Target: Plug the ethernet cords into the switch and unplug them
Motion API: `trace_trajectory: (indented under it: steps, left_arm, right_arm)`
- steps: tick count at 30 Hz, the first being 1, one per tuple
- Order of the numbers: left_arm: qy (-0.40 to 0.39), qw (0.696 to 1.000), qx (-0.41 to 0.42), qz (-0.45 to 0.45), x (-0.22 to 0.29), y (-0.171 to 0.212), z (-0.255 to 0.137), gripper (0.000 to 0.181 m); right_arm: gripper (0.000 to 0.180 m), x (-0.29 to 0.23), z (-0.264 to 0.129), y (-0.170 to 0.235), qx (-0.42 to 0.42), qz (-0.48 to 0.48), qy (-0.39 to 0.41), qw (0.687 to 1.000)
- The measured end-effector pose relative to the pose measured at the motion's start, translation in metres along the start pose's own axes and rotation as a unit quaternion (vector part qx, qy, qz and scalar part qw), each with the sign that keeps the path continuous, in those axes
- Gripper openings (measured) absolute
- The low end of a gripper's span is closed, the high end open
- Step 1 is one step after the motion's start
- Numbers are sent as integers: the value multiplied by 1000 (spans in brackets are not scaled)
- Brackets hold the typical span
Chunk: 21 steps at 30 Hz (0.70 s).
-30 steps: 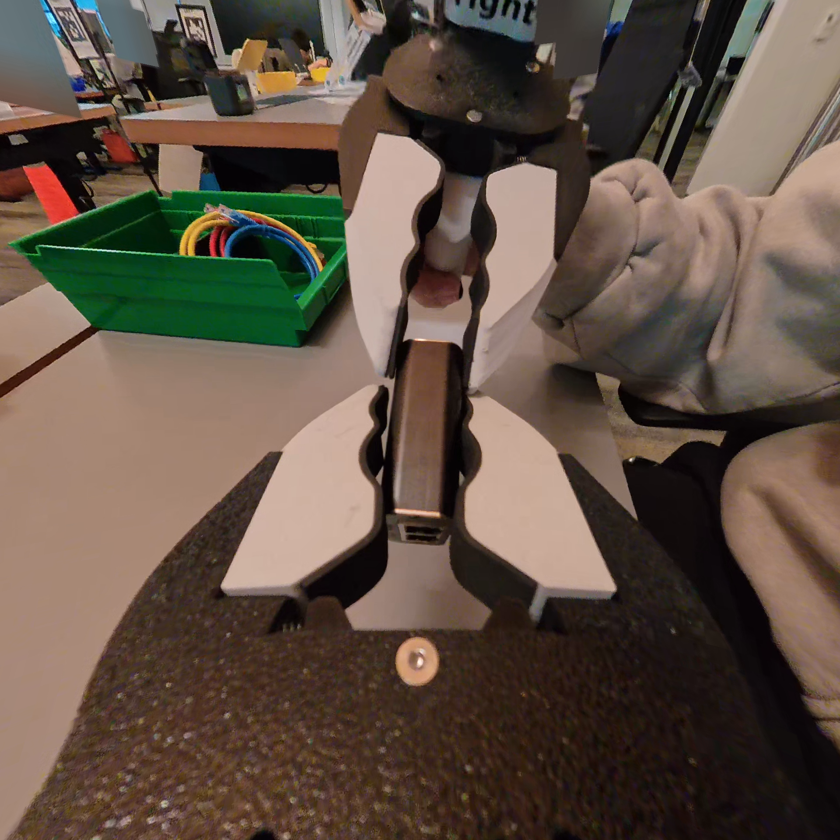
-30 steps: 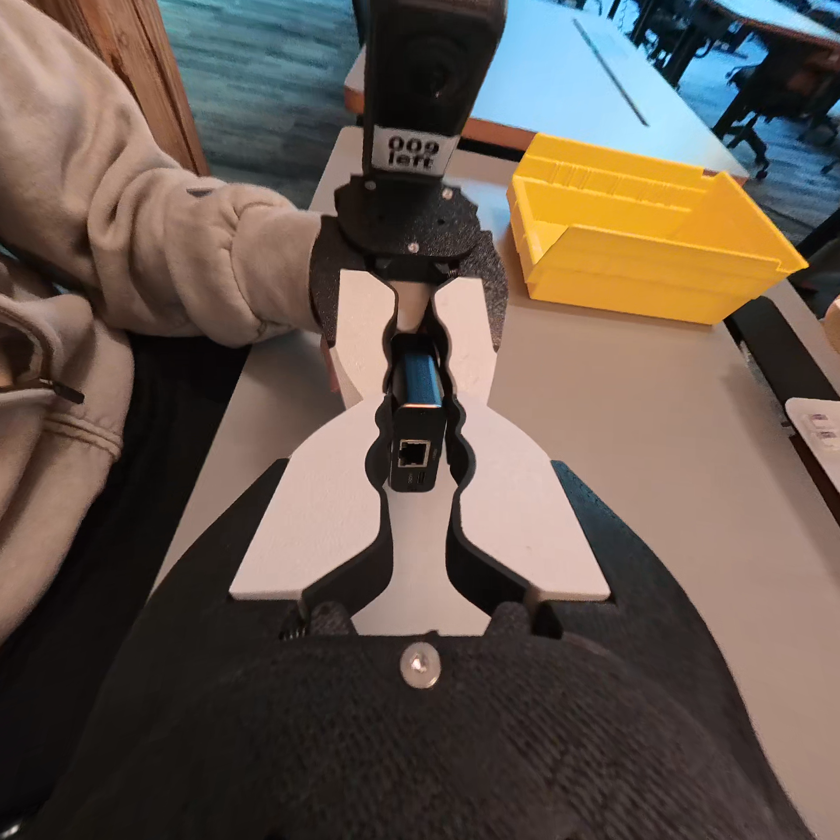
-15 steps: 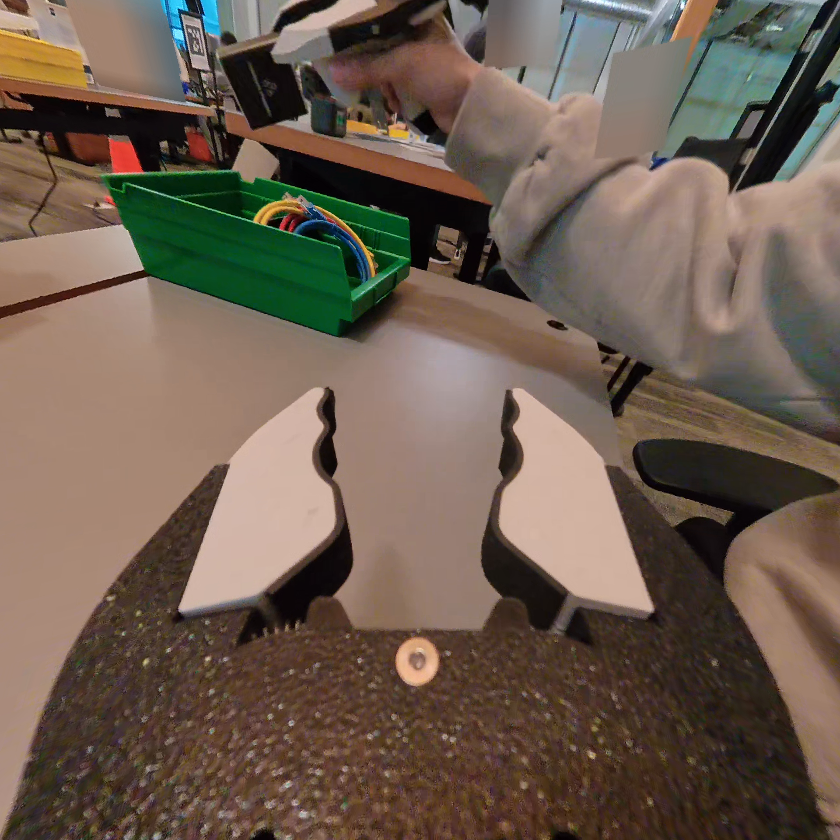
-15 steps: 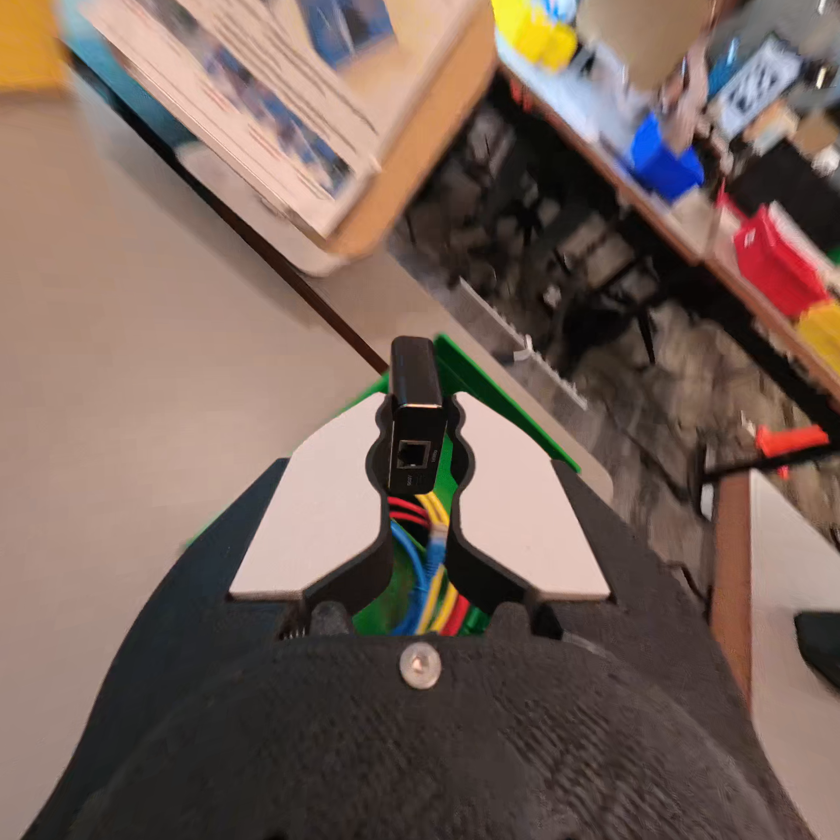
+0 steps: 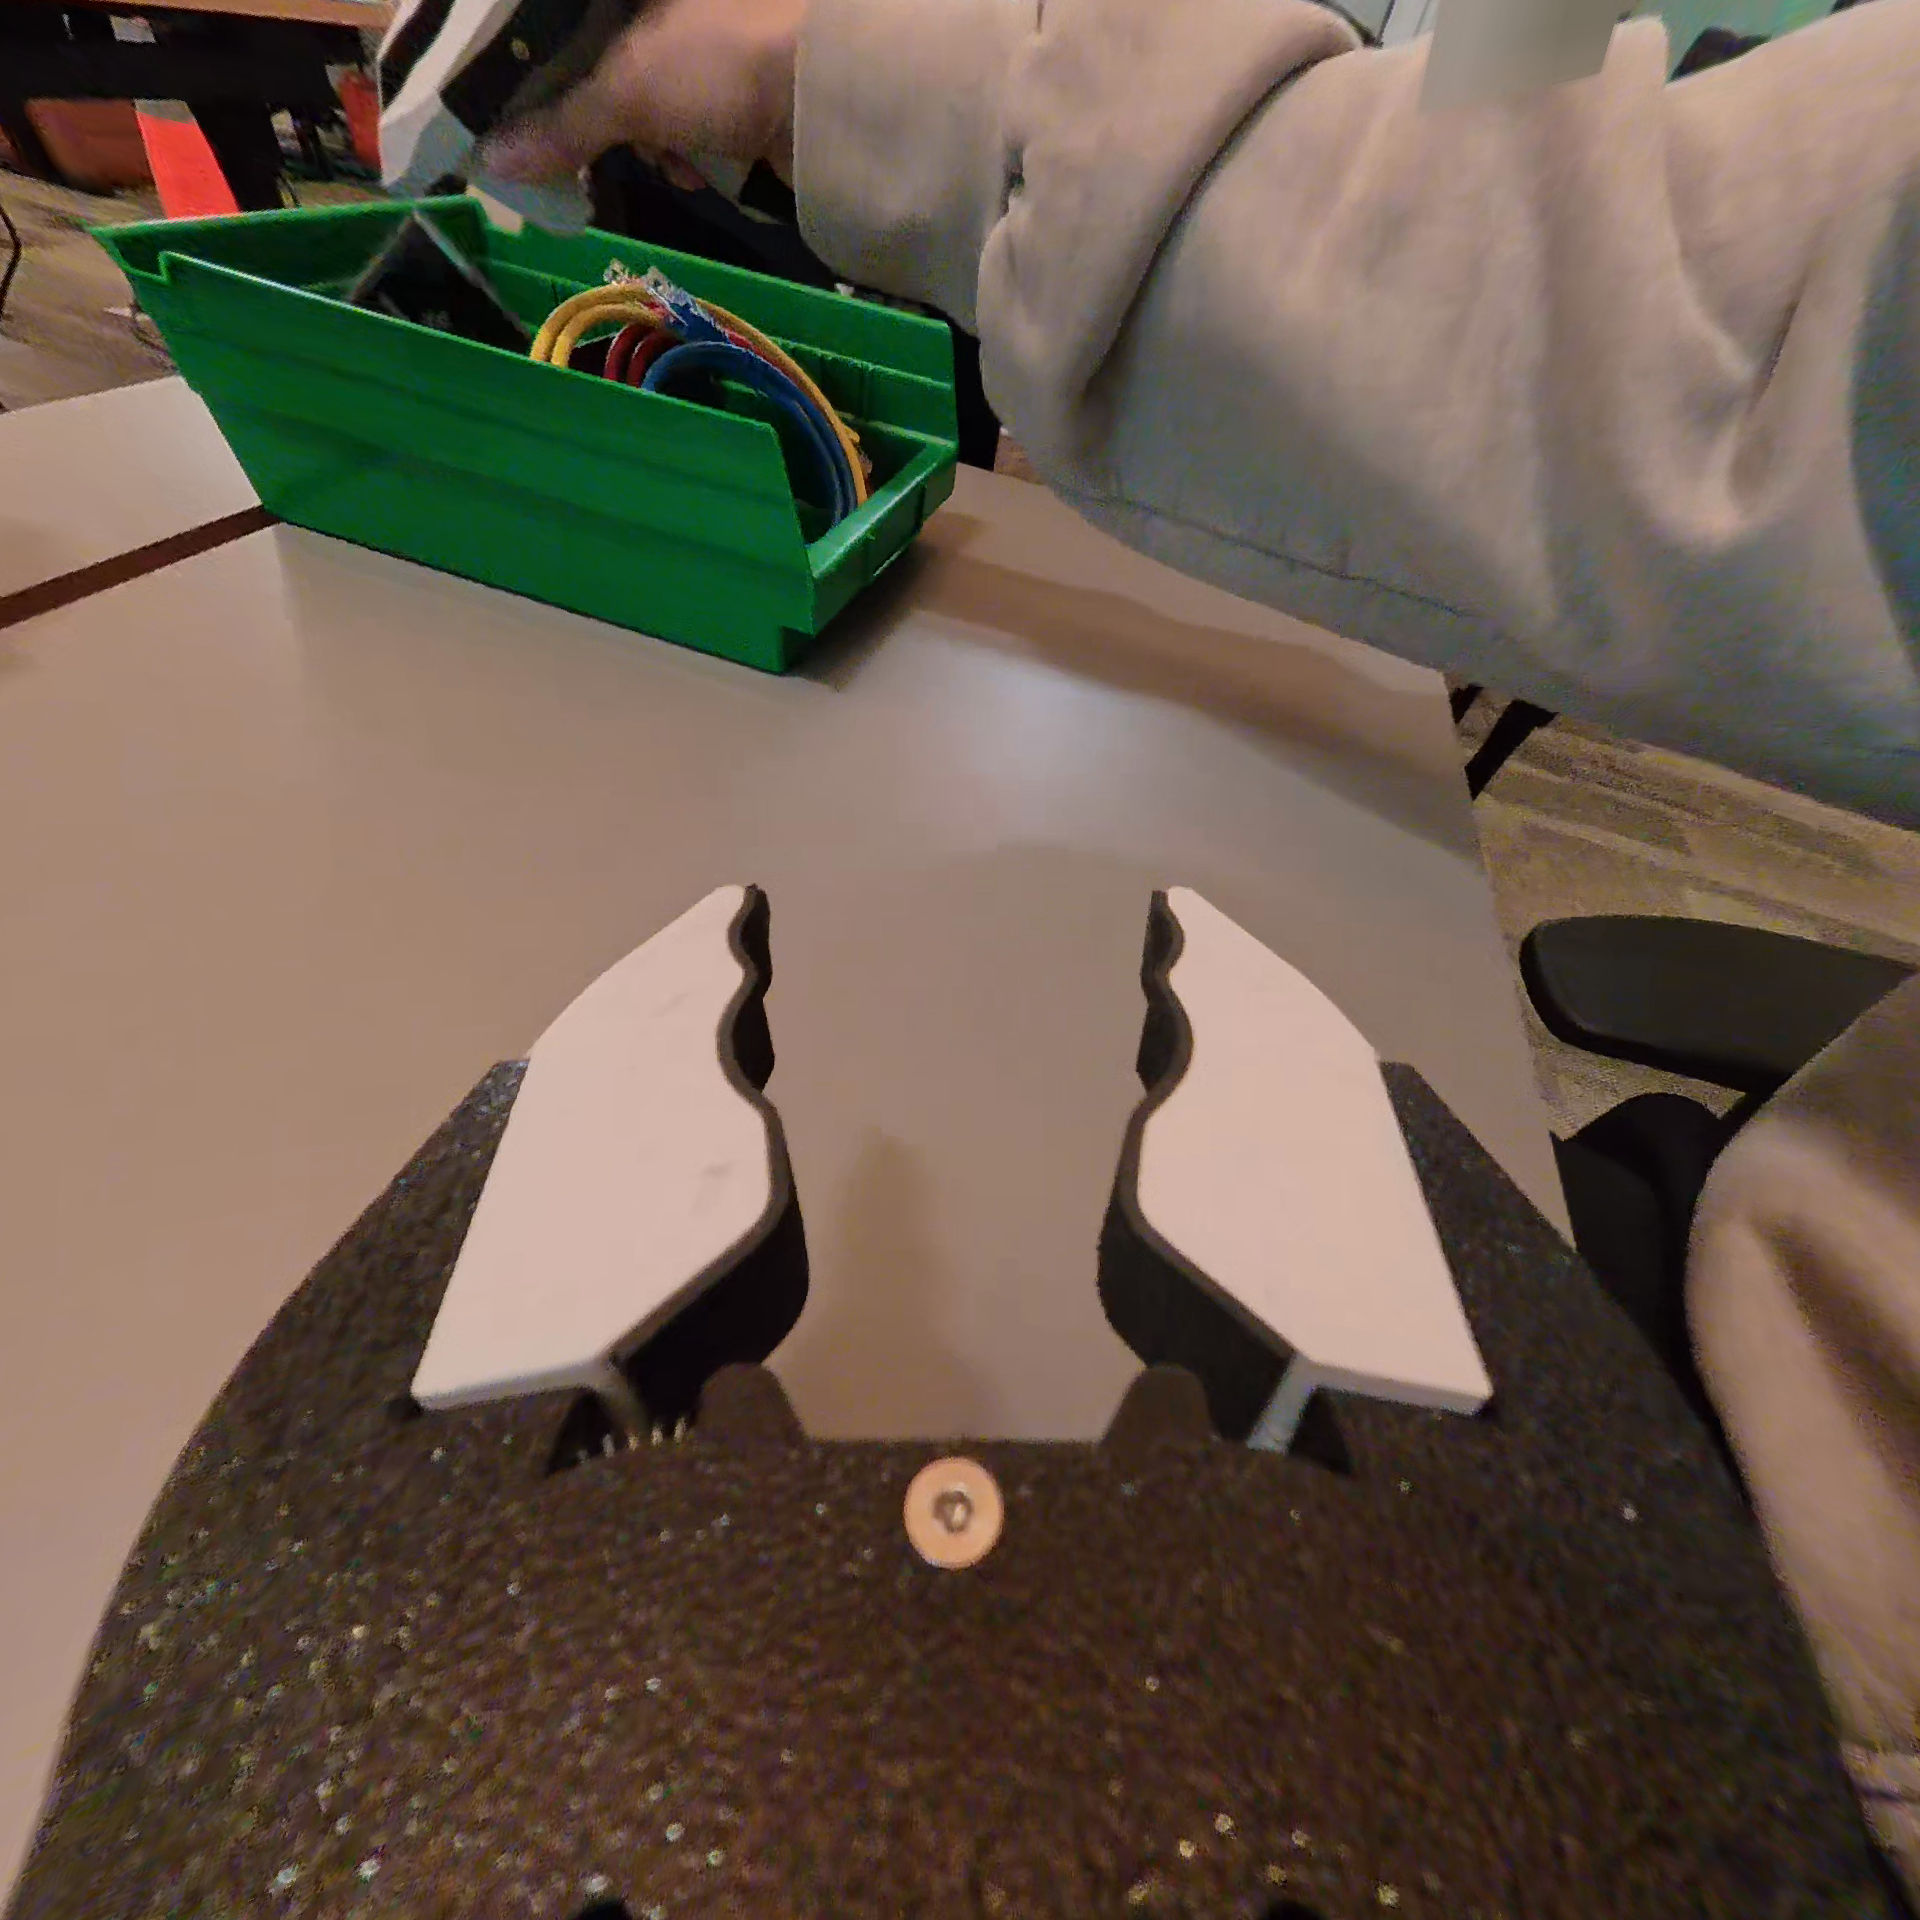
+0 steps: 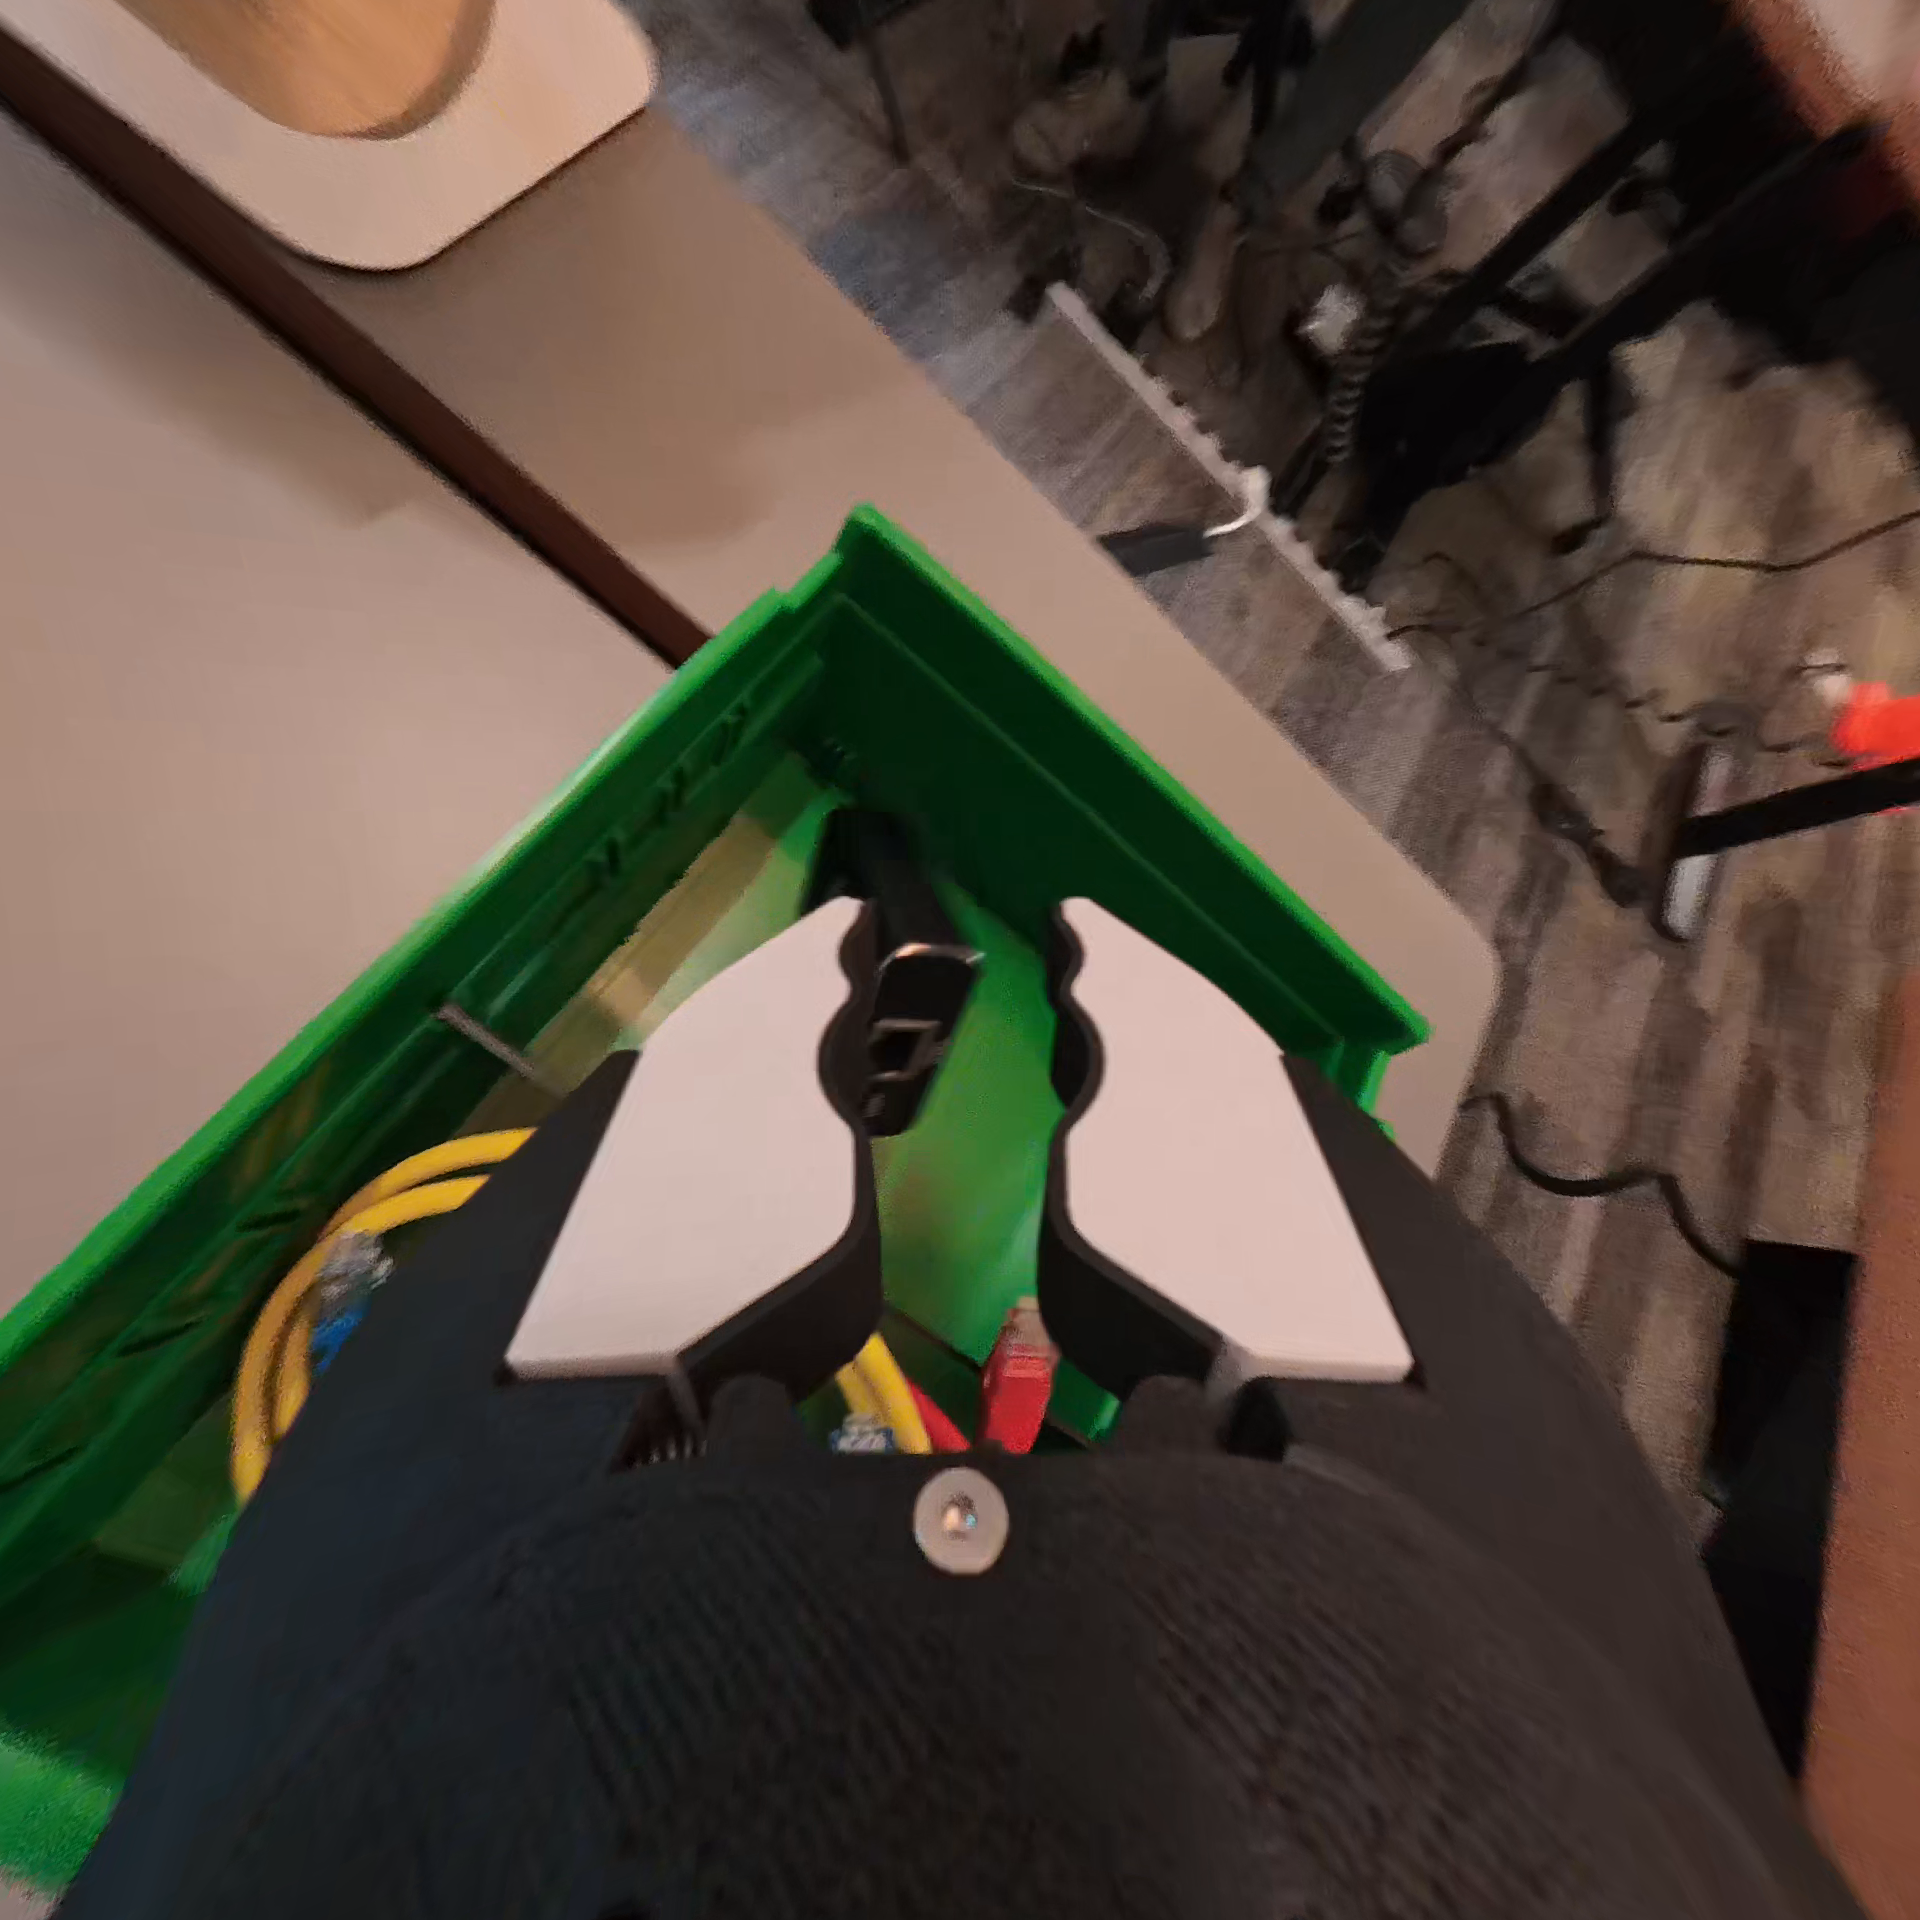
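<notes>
The right gripper (image 6: 956, 914), clamped on the switch (image 6: 902, 1039) half a second ago, now gapes over the green bin (image 6: 1039, 748) holding coiled cords (image 5: 717, 374); left gripper (image 5: 956, 904) stays wide.

— What did the left gripper (image 5: 956, 935) hold?
— Nothing; its fingers stood wide apart above the grey table (image 5: 416, 831).
— And beyond it?
— A green bin (image 5: 540, 488) with coiled ethernet cords (image 5: 717, 374), the right gripper (image 5: 468, 94) above it.
</notes>
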<state>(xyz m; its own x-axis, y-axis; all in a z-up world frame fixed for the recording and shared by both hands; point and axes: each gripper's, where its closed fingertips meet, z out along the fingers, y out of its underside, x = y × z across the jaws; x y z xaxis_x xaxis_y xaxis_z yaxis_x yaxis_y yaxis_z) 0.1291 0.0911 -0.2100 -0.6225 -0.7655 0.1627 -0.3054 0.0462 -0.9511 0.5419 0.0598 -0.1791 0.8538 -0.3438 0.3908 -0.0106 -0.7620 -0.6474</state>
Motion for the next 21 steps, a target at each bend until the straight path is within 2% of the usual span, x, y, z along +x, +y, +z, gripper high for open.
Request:
trace_trajectory:
  steps: [2, 6, 9, 13, 16, 18, 21]
  left_arm:
    - [8, 1000, 2, -3, 0, -7, 5, 68]
    - [12, 1000, -4, 10, -1, -18, 17, 68]
    - [3, 1000, -13, 18, -5, -27, 29, 68]
    - [-10, 1000, -2, 6, -12, -53, 55, 68]
    - [-34, 998, 5, -47, -26, -79, 84, 71]
    - [-45, 996, -9, -79, -35, -91, 108, 71]
    - [-96, 989, -57, -94, -56, -103, 144, 78]
  right_arm:
    - [46, 6, -9, -6, 37, -8, 31, 999]
    - [51, 3, -55, -10, 99, 37, 28, 994]
    - [56, -10, -104, 7, 125, 77, 29, 989]
    - [53, -60, -169, 30, 196, 121, 5, 973]
    - [49, -98, -206, 46, 258, 154, 6, 954]
    - [47, -116, -215, 62, 272, 168, 15, 947]
    - [48, -134, -209, 85, 270, 185, 6, 945]
